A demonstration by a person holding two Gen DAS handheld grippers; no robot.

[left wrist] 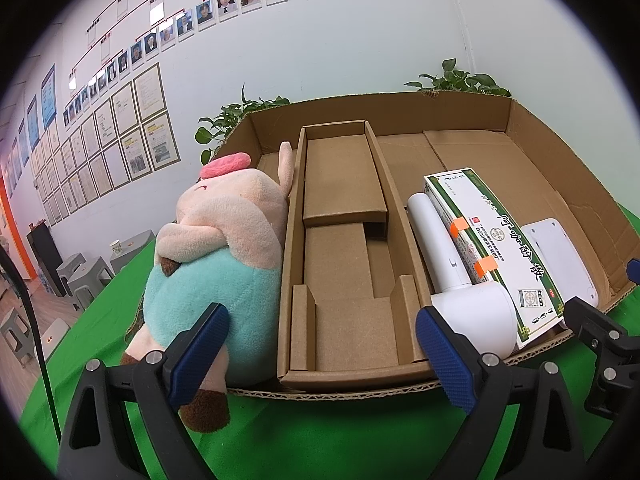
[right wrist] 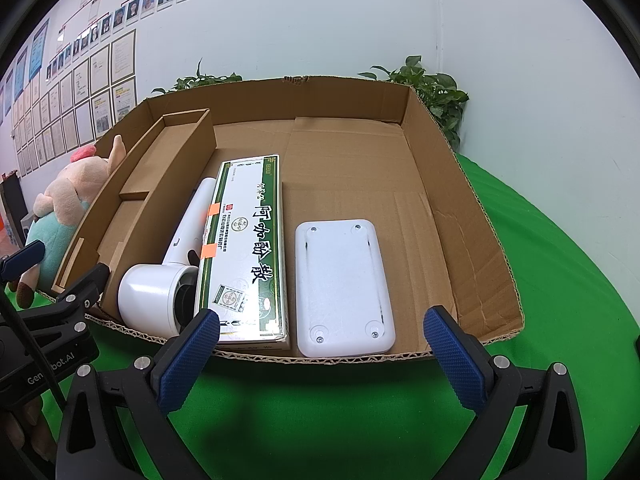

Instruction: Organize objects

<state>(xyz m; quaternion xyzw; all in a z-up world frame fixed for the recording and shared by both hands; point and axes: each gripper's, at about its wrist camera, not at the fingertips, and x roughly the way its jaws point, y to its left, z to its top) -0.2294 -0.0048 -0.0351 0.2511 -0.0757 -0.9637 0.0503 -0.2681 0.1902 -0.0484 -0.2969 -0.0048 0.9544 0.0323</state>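
Note:
A shallow cardboard tray lies on green cloth. In it, from left: a pink and teal plush pig leaning at the left wall, a narrow cardboard insert box, a white hair dryer, a green and white medicine box, and a flat white device. My left gripper is open before the insert box. My right gripper is open before the white device, holding nothing.
Potted green plants stand behind the tray against a white wall with framed papers. Grey stools stand on the floor at left. Green cloth extends right of the tray.

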